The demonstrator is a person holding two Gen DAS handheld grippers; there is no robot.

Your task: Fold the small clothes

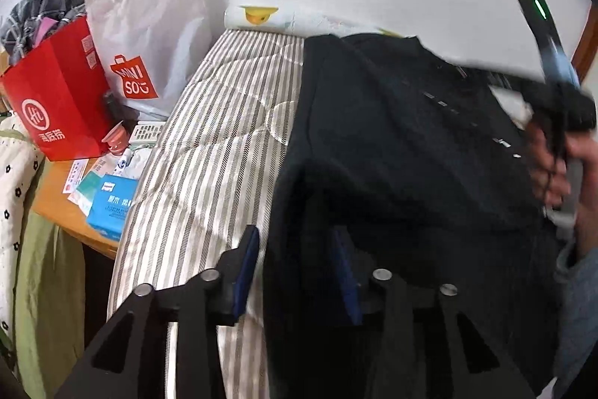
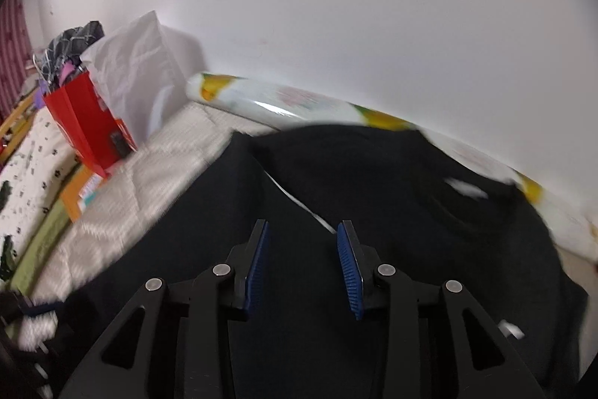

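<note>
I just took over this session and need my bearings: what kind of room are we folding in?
Most likely a bedroom: the black garment lies on a striped mattress against a white wall, with a cluttered wooden side table holding shopping bags beside it.

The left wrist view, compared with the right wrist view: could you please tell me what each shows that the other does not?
Only the left wrist view shows the person's hand holding the right gripper's handle, the blue box and the logo on the white shopping bag. Only the right wrist view shows the right gripper, open above the cloth. Both show the black garment on the striped quilt, the red bag and the white wall.
</note>
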